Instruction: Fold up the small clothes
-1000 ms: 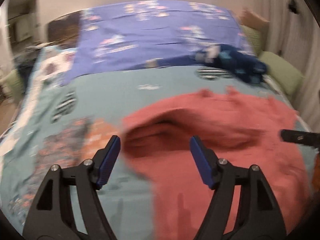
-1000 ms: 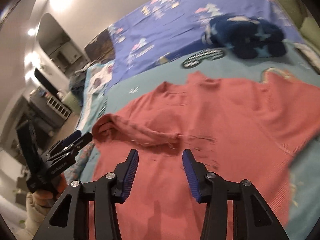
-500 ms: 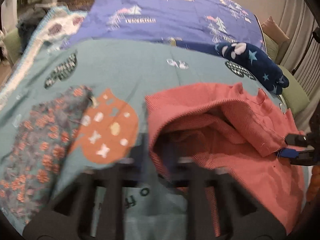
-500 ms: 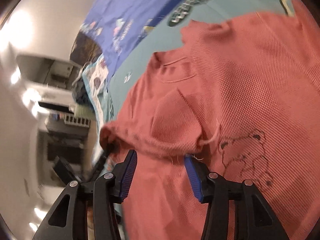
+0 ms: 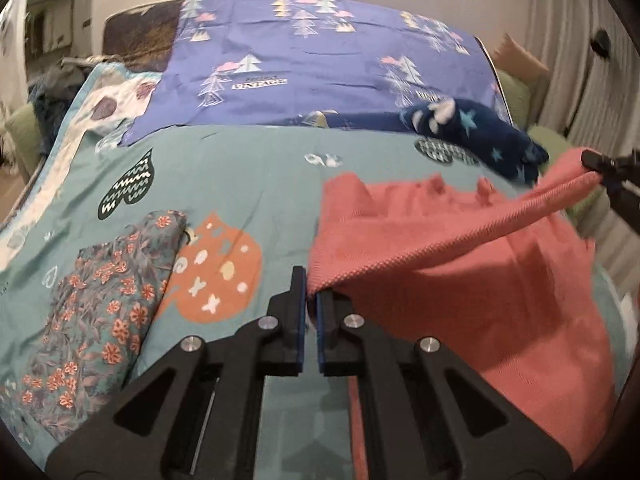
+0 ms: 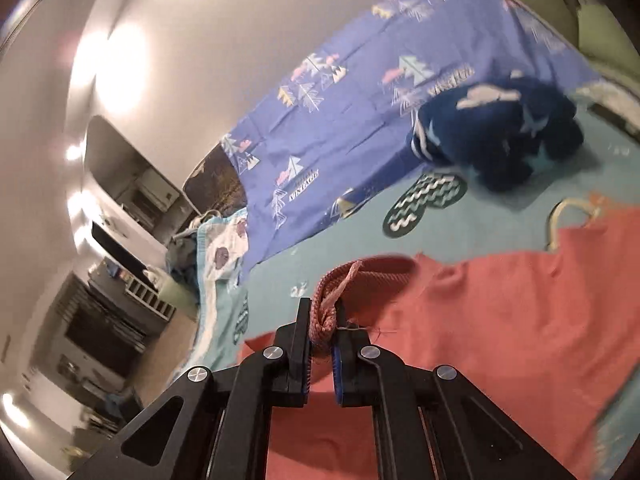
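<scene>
Two hand-held grippers lift one edge of a coral knit top off a bed.

The bed (image 5: 256, 176) wears a teal patterned cover, with a purple tree-print sheet (image 5: 320, 72) across its far end. The coral top (image 5: 500, 280) lies on the right half of the bed, its near edge raised and stretched between both tools. A folded floral garment (image 5: 100, 300) rests at the left, a navy star-print garment (image 5: 480, 136) near the sheet. The left hand-held gripper (image 5: 311, 300) is clamped on the top's corner. The right hand-held gripper (image 6: 323, 320) is closing, with a bunched fold of the top pinched between its pads.
</scene>
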The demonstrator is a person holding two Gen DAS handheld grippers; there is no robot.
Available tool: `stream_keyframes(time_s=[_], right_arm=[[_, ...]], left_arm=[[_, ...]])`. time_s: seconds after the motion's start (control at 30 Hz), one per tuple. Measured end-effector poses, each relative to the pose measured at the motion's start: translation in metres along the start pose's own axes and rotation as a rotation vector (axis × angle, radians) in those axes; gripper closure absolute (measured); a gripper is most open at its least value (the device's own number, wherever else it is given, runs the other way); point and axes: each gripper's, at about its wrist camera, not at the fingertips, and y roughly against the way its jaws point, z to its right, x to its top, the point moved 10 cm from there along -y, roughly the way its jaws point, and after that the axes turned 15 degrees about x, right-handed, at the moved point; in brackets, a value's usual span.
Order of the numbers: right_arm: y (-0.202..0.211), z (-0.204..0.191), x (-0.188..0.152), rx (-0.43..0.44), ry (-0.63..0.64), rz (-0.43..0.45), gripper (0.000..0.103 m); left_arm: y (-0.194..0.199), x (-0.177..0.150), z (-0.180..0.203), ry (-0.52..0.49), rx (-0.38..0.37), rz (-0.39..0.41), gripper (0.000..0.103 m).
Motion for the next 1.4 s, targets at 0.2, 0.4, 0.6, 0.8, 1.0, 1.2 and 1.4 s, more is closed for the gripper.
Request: stream_keyframes(time_s=[0.2, 0.4, 0.6, 0.8, 1.0, 1.2, 1.4], right_arm=[[0.014, 0.098, -0.077, -0.257, -0.142, -0.251, 0.090], [0.036, 0.097, -0.062, -0.201, -0.137, -0.202, 0.077], [-0.006, 0.081, -0.048, -0.135, -0.087, -0.256, 0.049], [-0.041, 0.085, -0.054, -0.150, -0.094, -0.290, 0.049], [-0.043, 0.083, -0.054, -0.156, -0.039, -0.288, 0.096], [-0.017, 0.063, -0.023, -0.106, 0.024, -0.135, 0.098], [-0.018, 0.090, -0.027, -0.201, 0.004, -0.151, 0.094]], left_arm=[[-0.011, -0.038, -0.001, -0.043, 0.049, -0.082, 0.098], [0.006, -0.038, -0.014, 0.005, 0.017, -0.085, 0.094], [0.017, 0.014, -0.017, 0.079, -0.017, -0.003, 0.064], [-0.028, 0.054, 0.030, -0.075, -0.020, -0.047, 0.051], [-0.066, 0.040, 0.054, -0.130, -0.034, -0.176, 0.098], [-0.069, 0.059, -0.002, 0.153, -0.022, -0.156, 0.098], [-0.086, 0.042, -0.028, 0.322, -0.027, -0.209, 0.094]])
